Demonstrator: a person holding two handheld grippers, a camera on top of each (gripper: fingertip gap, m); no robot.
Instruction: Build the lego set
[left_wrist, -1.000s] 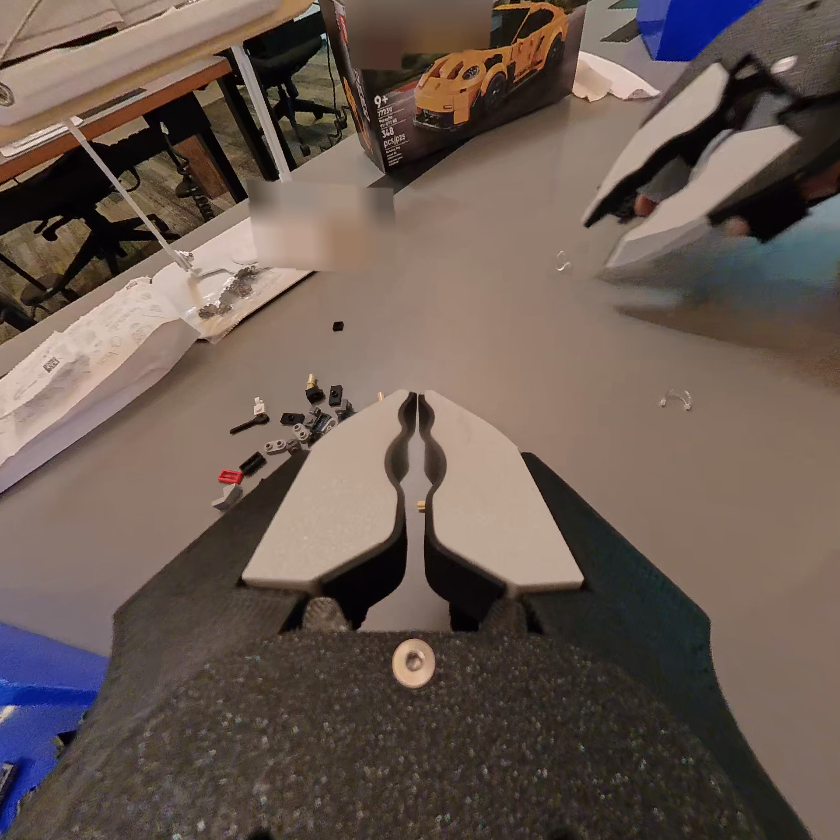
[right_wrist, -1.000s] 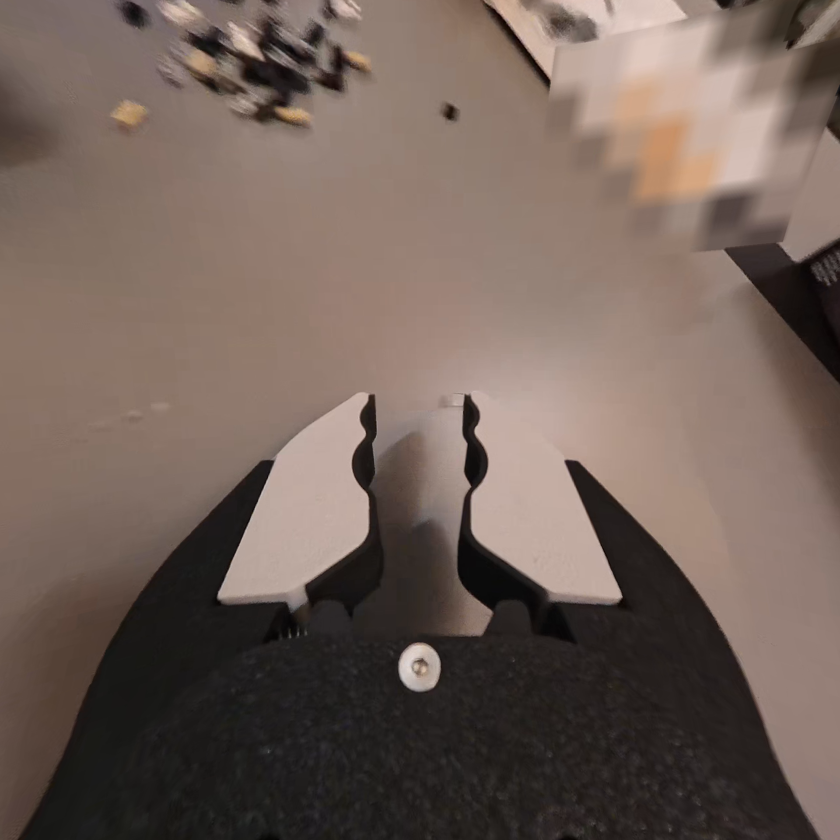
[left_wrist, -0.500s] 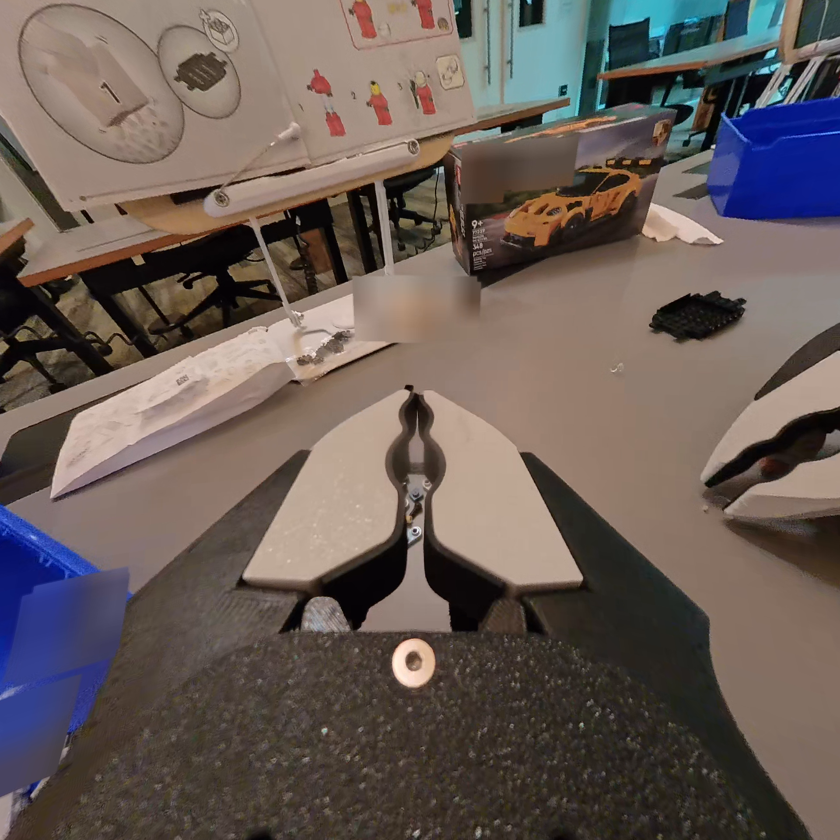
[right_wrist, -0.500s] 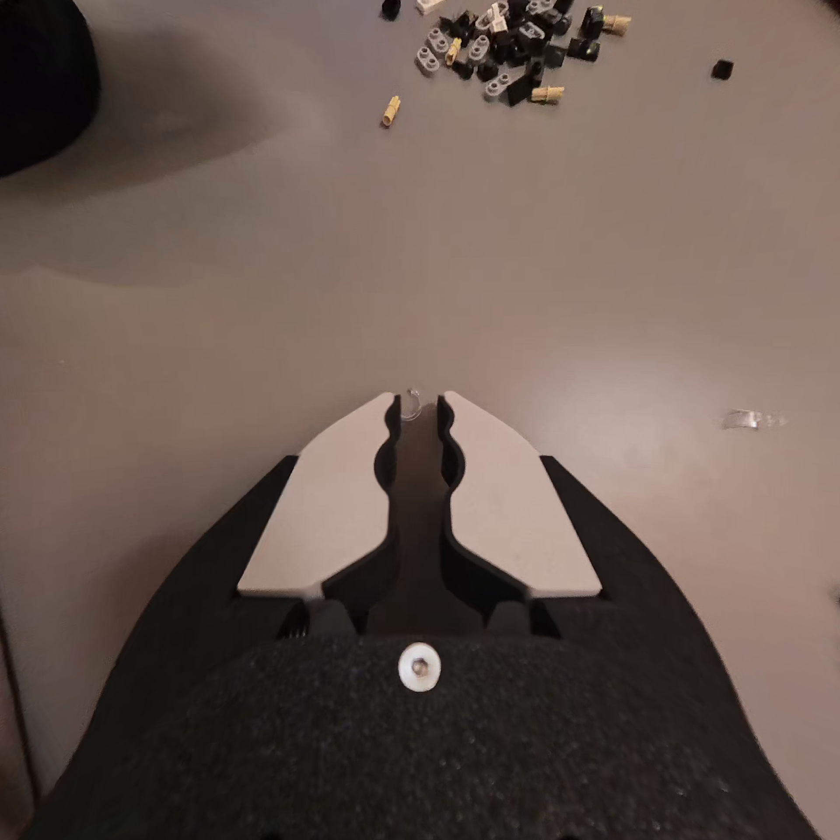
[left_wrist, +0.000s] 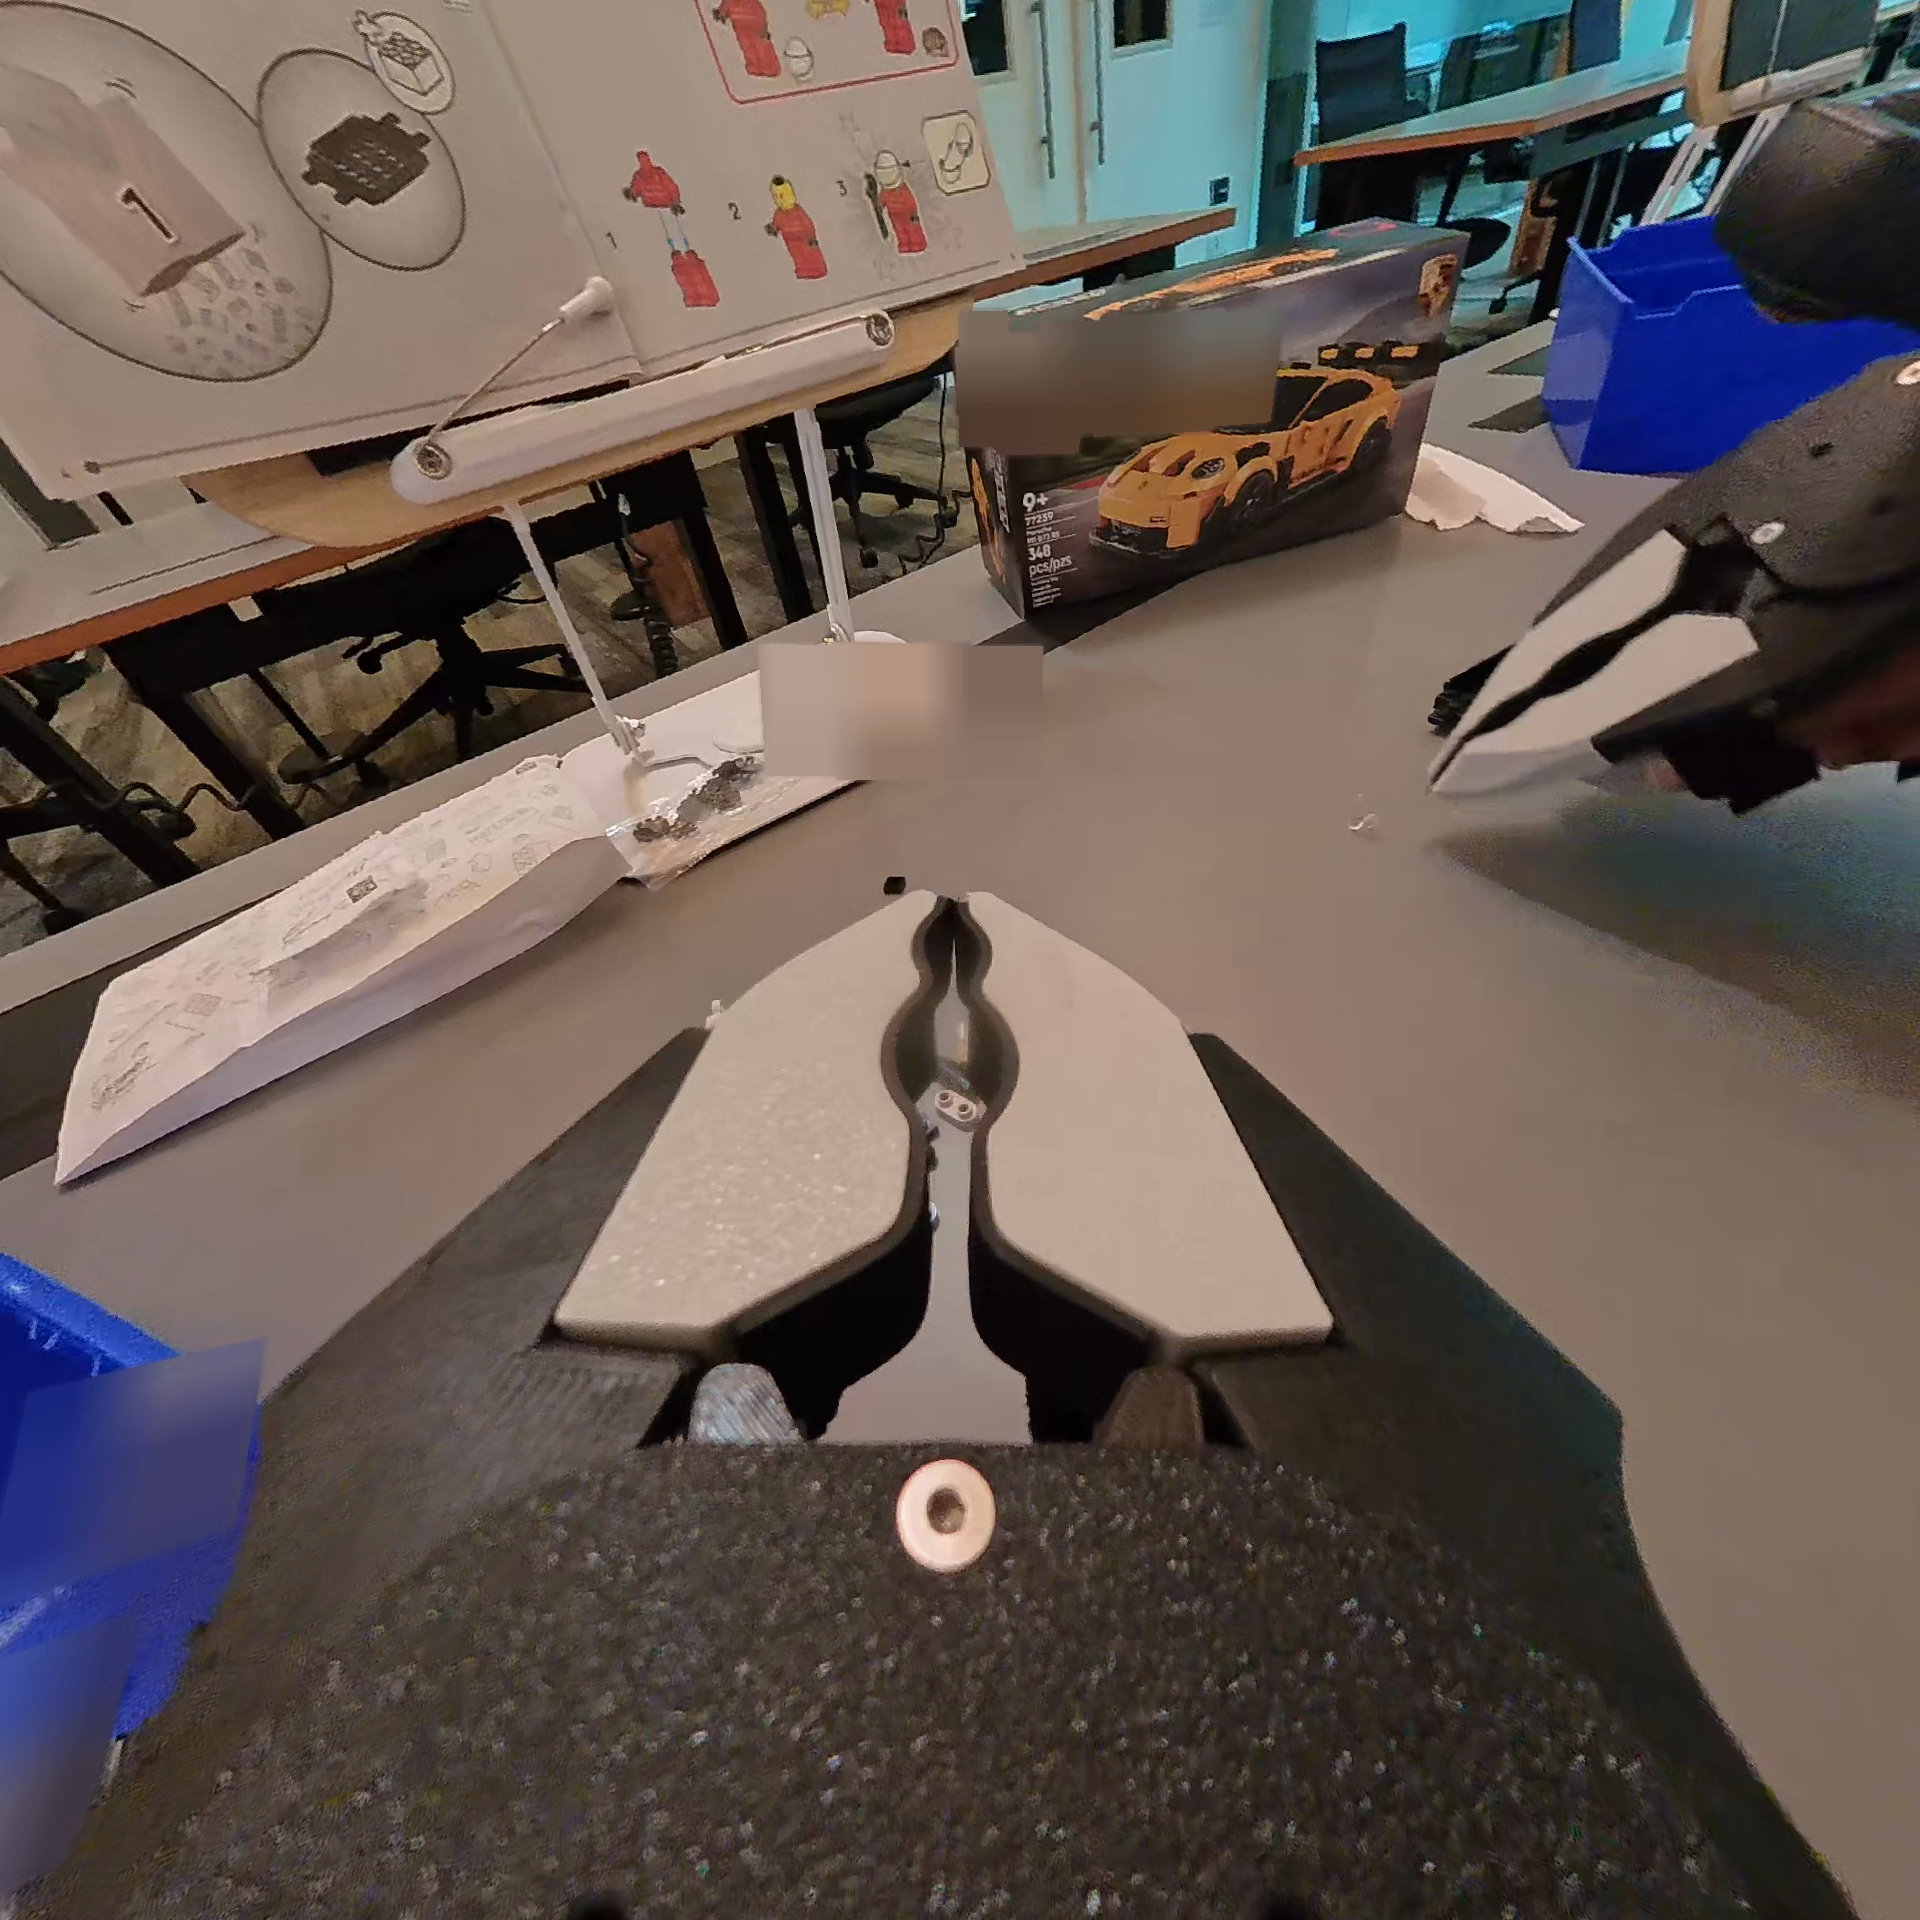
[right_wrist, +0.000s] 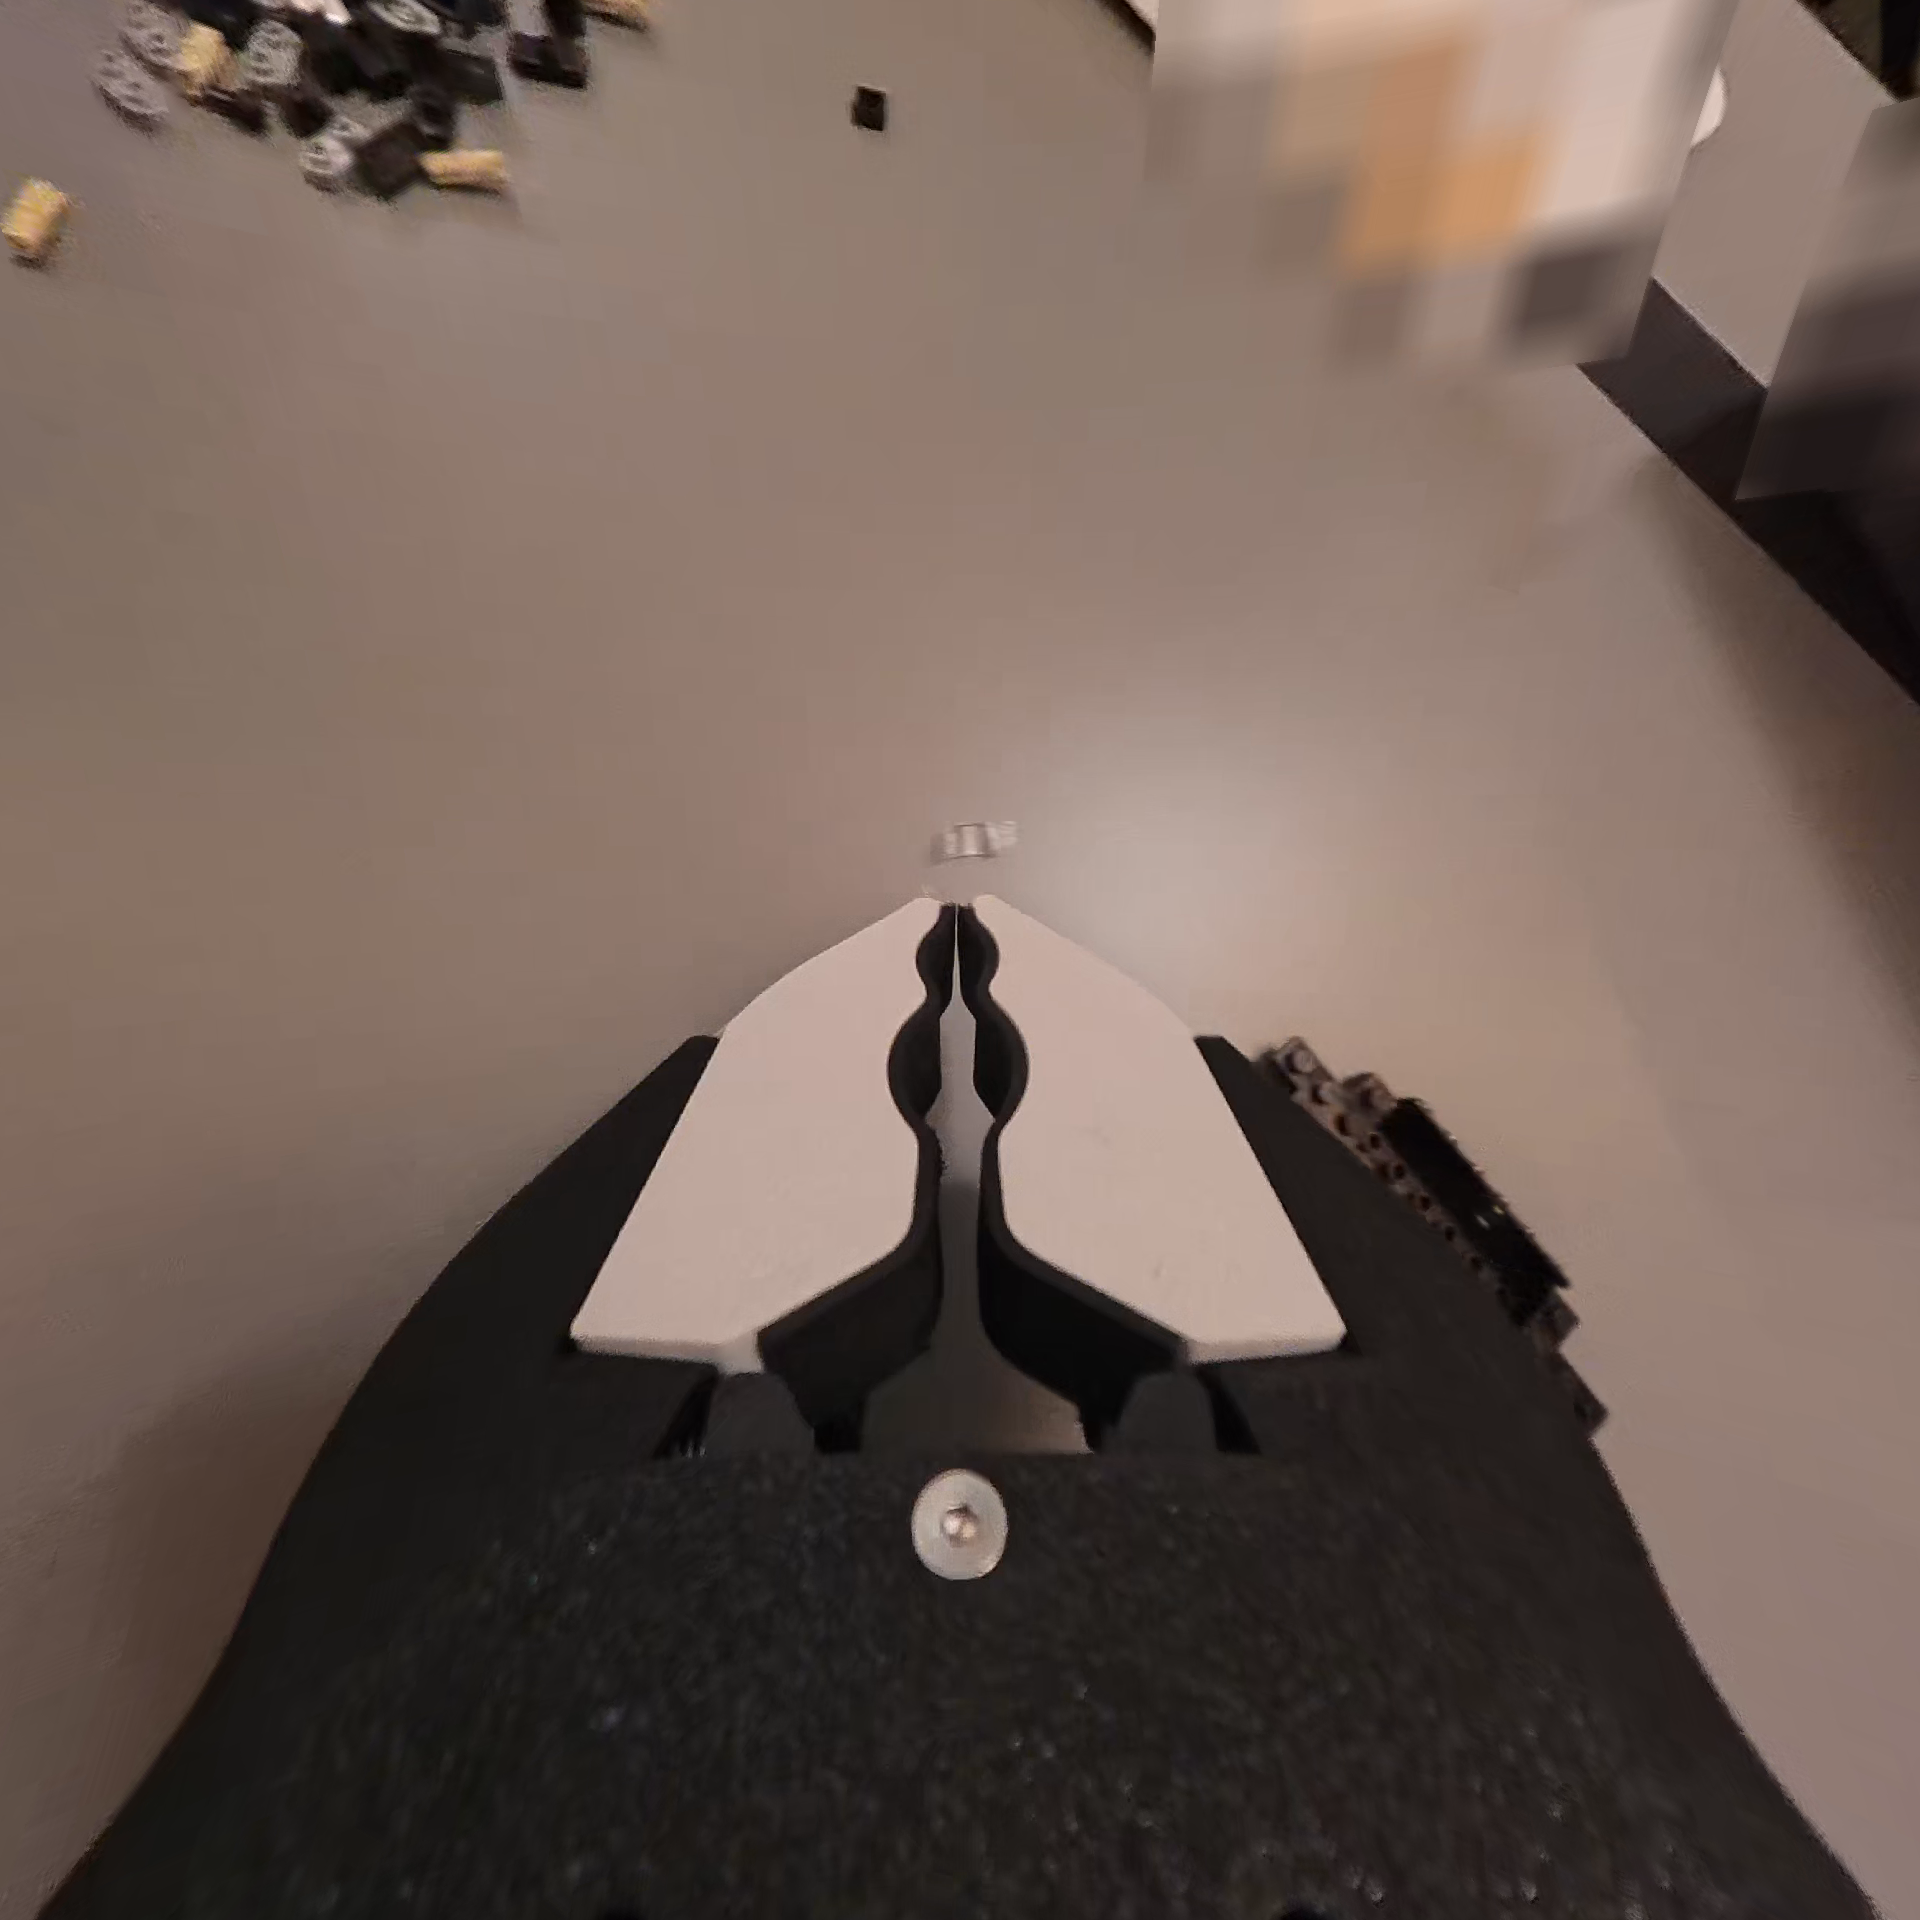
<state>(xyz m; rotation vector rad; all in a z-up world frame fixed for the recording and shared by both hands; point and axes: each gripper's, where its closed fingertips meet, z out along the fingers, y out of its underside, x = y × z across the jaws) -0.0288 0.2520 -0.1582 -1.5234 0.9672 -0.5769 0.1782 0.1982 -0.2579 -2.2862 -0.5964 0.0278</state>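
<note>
Grey table (left_wrist: 1351, 1091) carries everything. At its far edge an instruction booklet (left_wrist: 436, 187) is propped open on a white stand (left_wrist: 644, 405), tilted toward the grippers. Right of it the lego set box (left_wrist: 1205, 457) stands upright, yellow car on the front. A blue bin (left_wrist: 1683, 353) sits at far right behind the box, and another blue bin (left_wrist: 62, 1455) at near left, partly under a blur patch. A white paper bag (left_wrist: 332, 956) lies flat near the stand's foot, with a clear bag of small dark parts (left_wrist: 696, 805) just beside it. A crumpled white tissue (left_wrist: 1486, 499) lies right of the box.

Left gripper (left_wrist: 951, 909) is low over the table, tips pressed together and nothing clamped between them. Through the gap behind the tips, small grey and dark pieces show on the table below — one grey two-hole piece (left_wrist: 956, 1107) is clear.

Right gripper (right_wrist: 951, 909) has its tips together too. A small clear piece (right_wrist: 971, 840) sits just ahead of them; whether the tips pinch its edge or only touch it, cannot tell — frame is blurred. In the left view the same gripper (left_wrist: 1455, 769) points down-left with the clear bit (left_wrist: 1361, 821) on the table just off its tip.

Loose lego pieces (right_wrist: 332, 94) — black, grey, tan — are piled well ahead and left of the right gripper. One tan pin (right_wrist: 36, 218) lies apart to the left, and one black stud (right_wrist: 868, 107) apart to the right. A black studded plate (right_wrist: 1434, 1174) lies just beside the right gripper's body.
</note>
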